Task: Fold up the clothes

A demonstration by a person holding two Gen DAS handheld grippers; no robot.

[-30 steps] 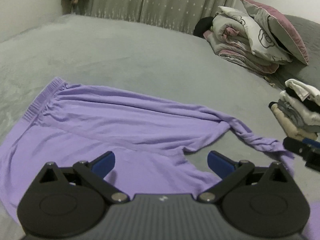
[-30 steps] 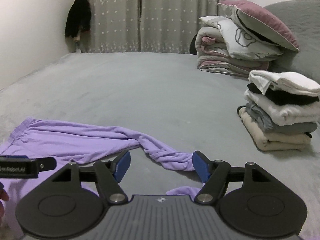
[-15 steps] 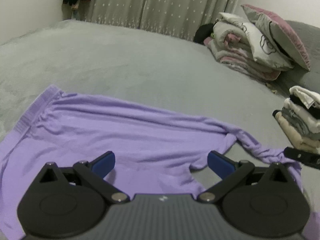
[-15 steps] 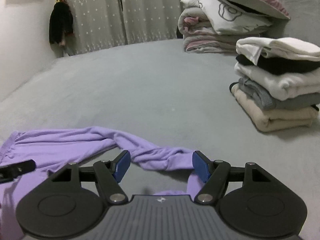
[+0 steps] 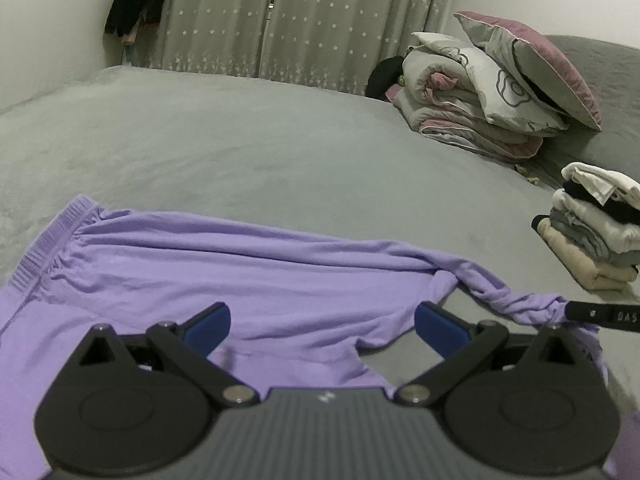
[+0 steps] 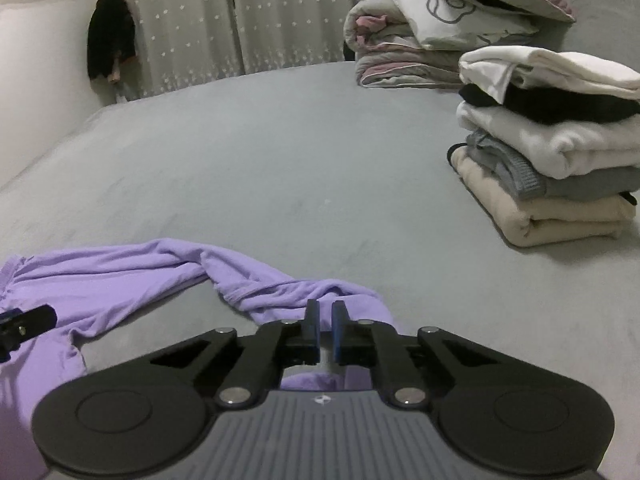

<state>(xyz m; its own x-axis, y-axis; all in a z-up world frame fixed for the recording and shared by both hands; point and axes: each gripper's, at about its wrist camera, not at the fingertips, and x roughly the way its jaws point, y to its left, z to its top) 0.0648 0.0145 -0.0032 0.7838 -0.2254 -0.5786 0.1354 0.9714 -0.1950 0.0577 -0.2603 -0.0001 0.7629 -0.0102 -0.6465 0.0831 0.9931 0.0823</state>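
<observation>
Purple trousers (image 5: 240, 260) lie spread on the grey bed (image 5: 240, 140), waistband at the left, one leg twisted into a rope toward the right. My left gripper (image 5: 322, 320) hovers open over the crotch area, blue pads wide apart and nothing between them. In the right wrist view the right gripper (image 6: 325, 316) sits at the end of the twisted leg of the trousers (image 6: 120, 276). Its jaws are closing to a narrow slit with the purple cloth pinched between them. The right gripper's finger (image 5: 600, 315) shows at the leg end in the left wrist view.
A stack of folded clothes (image 6: 552, 152) stands on the bed to the right. Rolled bedding and pillows (image 5: 480, 100) pile up at the back right. Curtains (image 5: 320, 20) and a dark item on the wall (image 6: 110, 48) lie beyond the bed.
The right gripper has moved forward and down onto the twisted leg end, and its jaws went from wide apart to nearly together. The left gripper stays open and nearly still.
</observation>
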